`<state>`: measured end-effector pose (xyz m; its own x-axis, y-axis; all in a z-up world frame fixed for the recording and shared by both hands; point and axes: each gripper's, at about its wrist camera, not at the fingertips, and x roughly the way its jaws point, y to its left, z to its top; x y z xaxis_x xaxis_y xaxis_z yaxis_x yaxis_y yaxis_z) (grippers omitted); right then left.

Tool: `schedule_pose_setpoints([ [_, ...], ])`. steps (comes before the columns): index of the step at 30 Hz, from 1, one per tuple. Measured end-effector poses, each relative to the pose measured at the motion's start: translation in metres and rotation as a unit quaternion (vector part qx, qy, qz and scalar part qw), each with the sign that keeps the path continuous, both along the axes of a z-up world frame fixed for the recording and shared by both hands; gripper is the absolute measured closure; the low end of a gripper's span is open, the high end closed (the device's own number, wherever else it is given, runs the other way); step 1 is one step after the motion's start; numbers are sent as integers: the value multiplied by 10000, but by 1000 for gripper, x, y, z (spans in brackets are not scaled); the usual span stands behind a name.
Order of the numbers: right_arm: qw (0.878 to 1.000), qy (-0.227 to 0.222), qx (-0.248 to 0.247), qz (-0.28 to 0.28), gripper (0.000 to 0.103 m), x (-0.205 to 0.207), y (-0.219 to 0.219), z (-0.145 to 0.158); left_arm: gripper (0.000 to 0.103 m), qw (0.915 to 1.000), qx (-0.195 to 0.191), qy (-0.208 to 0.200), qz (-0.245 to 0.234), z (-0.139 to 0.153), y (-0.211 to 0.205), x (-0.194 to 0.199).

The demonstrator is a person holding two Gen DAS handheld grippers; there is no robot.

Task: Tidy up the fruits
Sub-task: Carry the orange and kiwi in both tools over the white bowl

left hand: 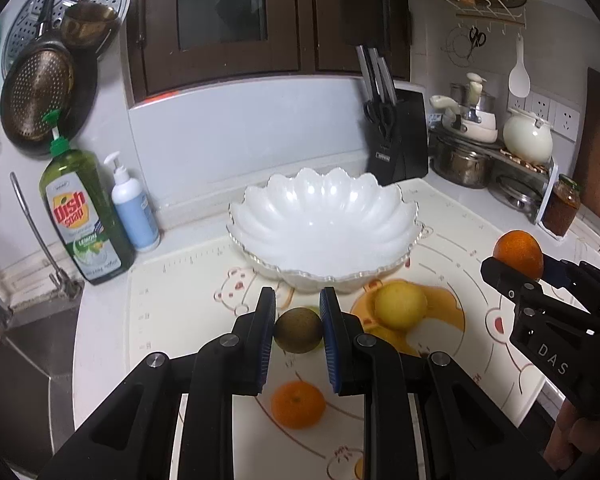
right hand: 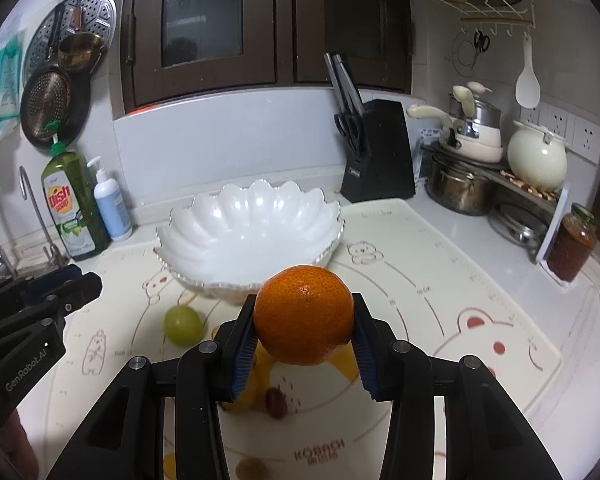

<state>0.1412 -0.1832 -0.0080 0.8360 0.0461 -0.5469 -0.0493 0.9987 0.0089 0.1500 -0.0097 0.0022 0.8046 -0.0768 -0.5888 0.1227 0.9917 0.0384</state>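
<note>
My left gripper [left hand: 298,312] is shut on a small brown-green round fruit [left hand: 299,331], held above the mat just in front of the white scalloped bowl [left hand: 320,220]. The bowl holds nothing. My right gripper [right hand: 304,305] is shut on an orange [right hand: 305,315] and hangs before the bowl [right hand: 252,220], to its right. From the left wrist view, the right gripper [left hand: 520,270] and its orange [left hand: 518,254] are at the right. On the mat lie a yellow fruit [left hand: 400,306], a small orange [left hand: 298,404] and a green round fruit [right hand: 183,326].
Green dish soap [left hand: 82,216] and a white pump bottle [left hand: 134,210] stand left of the bowl by the sink. A black knife block [left hand: 398,140] stands behind it. Pots, a white kettle [left hand: 528,138] and a jar [left hand: 562,210] fill the right side.
</note>
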Motion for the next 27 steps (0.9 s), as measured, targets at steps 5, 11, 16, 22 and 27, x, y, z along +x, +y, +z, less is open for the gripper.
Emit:
schedule_pose_setpoints([
  [5,9999,-65,-44,125,59,18,4,7,80,9999,34,-111,22,5,1,16],
  [11,9997,-175,-125,125,59,38,6,15,80,9998,65,-210,35,12,4,37],
  [16,9998,-140,-89,120,59,57,7,16,80,9997,137,-212,-54,11,1,61],
  [22,9999,33,-113,6,59,87,3,8,80,9995,184,-264,-14,5,0,89],
  [27,9998,104,-144,41,59,110,2,2,80,9996,218,-177,-65,-5,-2,113],
])
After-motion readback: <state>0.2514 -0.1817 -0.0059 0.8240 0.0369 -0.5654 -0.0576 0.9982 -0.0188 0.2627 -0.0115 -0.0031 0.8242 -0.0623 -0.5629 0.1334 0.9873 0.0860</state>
